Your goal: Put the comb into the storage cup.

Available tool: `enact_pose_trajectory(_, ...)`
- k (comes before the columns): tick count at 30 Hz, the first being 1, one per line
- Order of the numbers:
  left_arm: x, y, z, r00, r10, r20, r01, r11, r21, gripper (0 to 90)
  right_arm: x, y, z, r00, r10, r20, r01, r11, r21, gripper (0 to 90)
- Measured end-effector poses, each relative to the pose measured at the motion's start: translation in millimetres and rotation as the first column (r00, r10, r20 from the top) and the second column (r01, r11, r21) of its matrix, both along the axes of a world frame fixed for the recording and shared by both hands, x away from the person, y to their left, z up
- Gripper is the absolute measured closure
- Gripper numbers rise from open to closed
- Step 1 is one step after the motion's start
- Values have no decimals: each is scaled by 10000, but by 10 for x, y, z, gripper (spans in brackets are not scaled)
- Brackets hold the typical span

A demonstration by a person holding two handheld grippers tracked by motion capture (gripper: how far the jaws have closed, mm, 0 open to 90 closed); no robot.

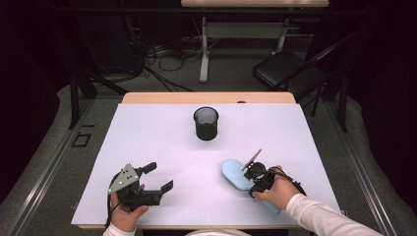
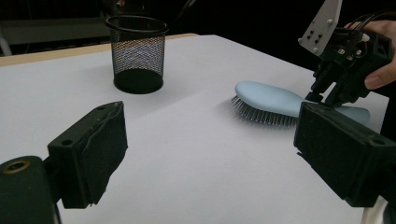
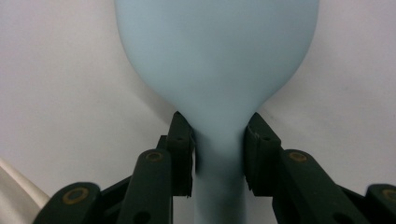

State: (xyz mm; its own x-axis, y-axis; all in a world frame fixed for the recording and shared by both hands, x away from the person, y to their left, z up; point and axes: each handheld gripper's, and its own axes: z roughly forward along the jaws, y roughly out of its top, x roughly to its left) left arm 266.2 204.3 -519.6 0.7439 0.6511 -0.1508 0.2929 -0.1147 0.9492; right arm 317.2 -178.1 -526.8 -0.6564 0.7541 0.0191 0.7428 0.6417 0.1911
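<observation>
A light blue hairbrush (image 1: 233,174) lies bristles down on the white sheet at the front right, its head pointing to the far left. My right gripper (image 1: 253,177) comes down on it from above. In the right gripper view my right gripper (image 3: 218,154) has both pads against the narrow neck of the hairbrush (image 3: 217,60), one on each side. The left gripper view shows the hairbrush (image 2: 271,98) flat on the sheet with the right gripper (image 2: 327,95) over its handle. My left gripper (image 1: 159,177) rests at the front left, open, with nothing between its jaws (image 2: 210,154).
A black mesh cup (image 1: 206,124) stands upright at the middle of the far side, also seen as the mesh cup (image 2: 138,53) in the left gripper view. The white sheet (image 1: 147,142) covers the wooden table. A black chair (image 1: 282,69) stands beyond the table.
</observation>
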Motion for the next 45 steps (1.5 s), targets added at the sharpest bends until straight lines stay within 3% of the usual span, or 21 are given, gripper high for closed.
enact_pose_trajectory(26,1,2,0,10000,46,16,-46,10000,29,101,-14,4,19,9993,363,-71,-365,9990,-261,693)
enact_pose_trajectory(27,1,2,0,10000,47,15,-47,10000,29,101,-21,3,4,9995,303,63,-302,9995,-83,693)
enact_pose_trajectory(38,3,-2,-6,10000,54,28,-55,9998,167,108,-39,-14,24,9993,387,-8,-387,9992,38,695)
enact_pose_trajectory(45,5,-8,-10,10000,66,41,-67,9997,221,108,-70,-18,41,9980,611,181,-615,9978,237,695)
